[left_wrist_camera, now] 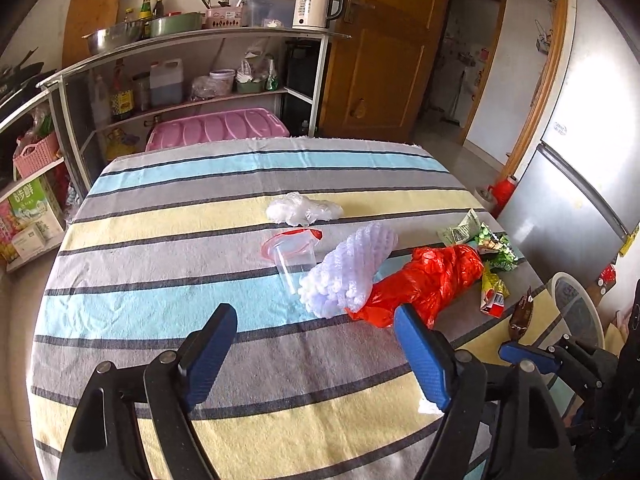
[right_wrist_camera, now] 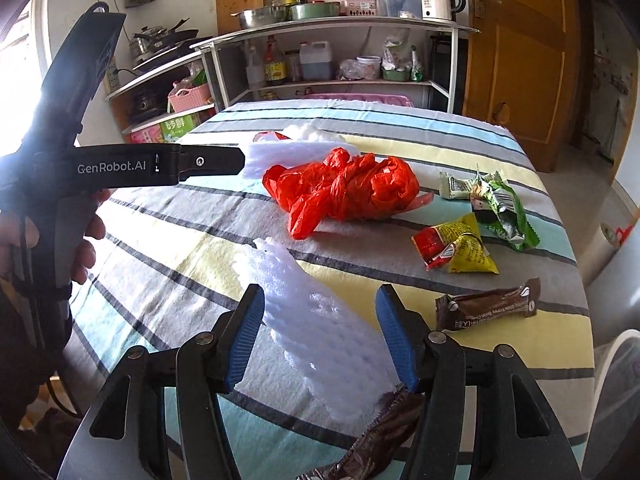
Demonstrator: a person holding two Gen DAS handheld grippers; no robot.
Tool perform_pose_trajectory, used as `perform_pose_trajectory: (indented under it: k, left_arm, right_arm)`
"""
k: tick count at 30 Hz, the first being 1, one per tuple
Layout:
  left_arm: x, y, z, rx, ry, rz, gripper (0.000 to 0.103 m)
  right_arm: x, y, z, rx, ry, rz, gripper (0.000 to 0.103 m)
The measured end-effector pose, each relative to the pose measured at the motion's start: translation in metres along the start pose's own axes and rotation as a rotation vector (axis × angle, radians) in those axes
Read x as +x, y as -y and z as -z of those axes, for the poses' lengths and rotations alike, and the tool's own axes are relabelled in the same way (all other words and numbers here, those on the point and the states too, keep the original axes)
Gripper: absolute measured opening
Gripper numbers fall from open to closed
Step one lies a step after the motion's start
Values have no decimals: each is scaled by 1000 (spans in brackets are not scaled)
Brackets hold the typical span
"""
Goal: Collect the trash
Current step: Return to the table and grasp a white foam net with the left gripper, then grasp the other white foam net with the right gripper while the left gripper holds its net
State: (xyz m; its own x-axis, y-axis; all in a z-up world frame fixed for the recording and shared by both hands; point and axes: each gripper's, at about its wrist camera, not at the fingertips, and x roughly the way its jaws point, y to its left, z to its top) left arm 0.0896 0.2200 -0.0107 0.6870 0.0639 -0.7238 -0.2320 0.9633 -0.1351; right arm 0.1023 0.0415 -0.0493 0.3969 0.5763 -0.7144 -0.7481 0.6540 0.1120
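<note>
The left gripper (left_wrist_camera: 312, 330) hovers low in its own view with its blue-padded jaws spread wide over bare striped cloth, nothing between them. The right gripper (right_wrist_camera: 320, 332) also has its jaws spread; a white foam net sleeve (right_wrist_camera: 316, 320) lies between the pads, reaching up and left of them, and the pads do not seem to press on it, though the fisheye makes that hard to judge. A dark brown wrapper (right_wrist_camera: 384, 424) lies at the bottom centre of the right wrist view, just below that sleeve. The table (left_wrist_camera: 168, 248) carries a cloth striped in grey, blue and yellow. In the left wrist view, just above and right of the jaws, a second foam net sleeve (left_wrist_camera: 352, 272) lies against a crumpled red plastic bag (left_wrist_camera: 432, 280), with a clear plastic cup (left_wrist_camera: 294, 258) on its side to their left and a crumpled clear plastic bag (left_wrist_camera: 304, 208) farther up. At the right of the right wrist view lie a brown snack bar wrapper (right_wrist_camera: 488, 308), a red-and-yellow packet (right_wrist_camera: 456, 248) and green wrappers (right_wrist_camera: 496, 204). A hand (right_wrist_camera: 86, 240) holding the left gripper shows at the left edge there. Kitchen shelves (left_wrist_camera: 192, 40) stand behind the table.
</note>
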Motion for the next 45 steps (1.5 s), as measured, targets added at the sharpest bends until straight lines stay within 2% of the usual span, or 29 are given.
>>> perform_pose_trajectory:
  k: [4,7,10,15,20,22,25,29,33,41,45]
  left_arm:
    - [10,3,-14,4,-5,23,81]
    - [20,7,-26,24,-9,7,81]
    - [29,10,-34,43,-18,24,81]
    - [53,11,-38,53,-81,24,80]
    - [65,10,-36,39,-115,34,68]
    - [66,11,-34,39,-114,34,61]
    - [68,11,-32,36,-129,49,55]
    - [69,11,-30,38,-144,53,55]
    - [69,13,-28,46,-140,47,49]
    - [53,8,-23,18,-104,57,47]
    - [38,7,-18,11,-81,71,47]
  right_arm:
    - [1,4,-1,17,-12,-22,59]
    - [2,7,-1,30,-20,-41,58]
    - [2,7,0,23,-25,-62,53]
    - [4,4,-2,5,-30,-87,46]
    - [4,4,0,13,-33,-107,43]
    - [3,4,1,13,-33,-114,41]
    - [3,2,2,1,-36,-120,40]
    - [2,0,5,-7,-43,-129,40]
    - [0,-5,7,-36,-47,-110,40]
    - [-7,-3,9,-13,-12,-92,28]
    - [-12,-3,9,2,-1,-85,26]
